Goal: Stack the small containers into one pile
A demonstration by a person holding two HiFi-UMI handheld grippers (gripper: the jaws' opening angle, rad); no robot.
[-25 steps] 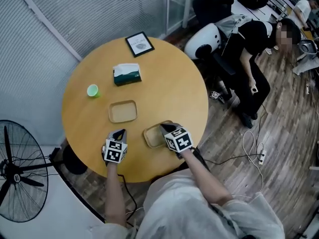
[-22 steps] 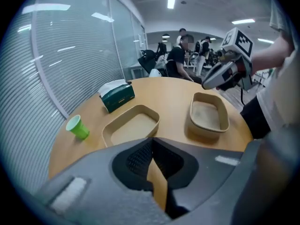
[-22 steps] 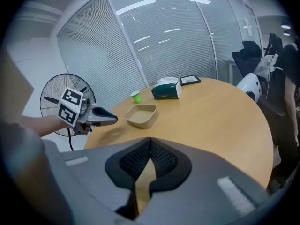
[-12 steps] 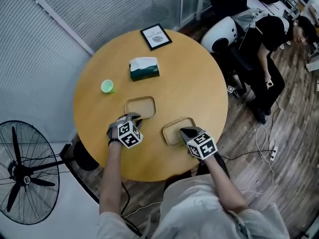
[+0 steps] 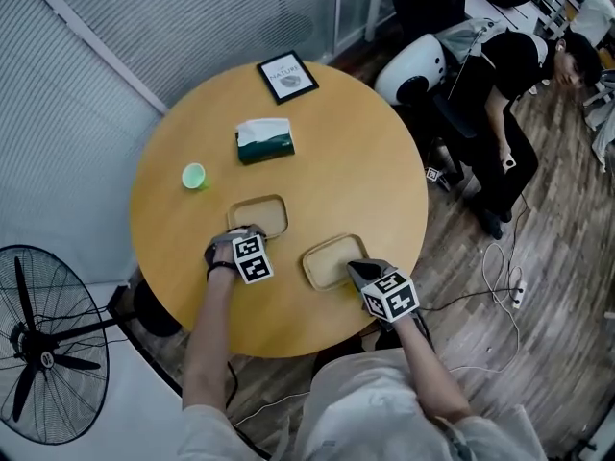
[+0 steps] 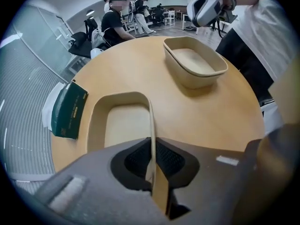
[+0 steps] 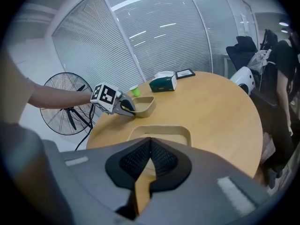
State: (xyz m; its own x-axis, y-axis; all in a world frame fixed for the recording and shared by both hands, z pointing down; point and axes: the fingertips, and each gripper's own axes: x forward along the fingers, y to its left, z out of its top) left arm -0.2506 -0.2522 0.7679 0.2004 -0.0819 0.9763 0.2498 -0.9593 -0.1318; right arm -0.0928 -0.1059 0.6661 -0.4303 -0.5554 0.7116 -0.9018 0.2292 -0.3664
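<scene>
Head view – table: a round tan wooden table (image 5: 356,161) carries both task pieces.
Head view – left container: a shallow beige rectangular pulp-fibre tray with rounded corners, the left container (image 5: 259,216), lies flat near the person's edge of the table.
Head view – right container: a matching beige tray, the right container (image 5: 332,260), lies just beside it, apart from it and not yet stacked.
Head view – grippers: the left gripper (image 5: 252,233) sits at the left container's near rim, and the right gripper (image 5: 356,269) at the right container's near corner.
Head view – bystanders: a small green cup (image 5: 193,176), a green-and-white tissue box (image 5: 264,139) and a black-framed picture (image 5: 287,75) stand well apart on the far side.
Left gripper view – grip: the left gripper (image 6: 152,165) has its jaws pinched together on the thin side wall of the left container (image 6: 124,125), which stands edge-on between the pads.
Left gripper view – target: the right container (image 6: 194,67) lies ahead, open side up.
Right gripper view – grip: the right gripper (image 7: 149,161) has its jaws closed on the near wall of the right container (image 7: 161,134), a beige strip showing between the pads.
Right gripper view – beyond: the left container (image 7: 143,106) lies farther off, with the left gripper (image 7: 126,108) at its rim.
Handling – judgement: the trays look light, thin-walled and slightly flexible. A rim pinch suits them, but hard squeezing could buckle the wall. Held by one edge, a tray will probably tilt when lifted.
Handling – nesting: the sloped walls suggest one tray should drop into the other if it is kept level.
</scene>
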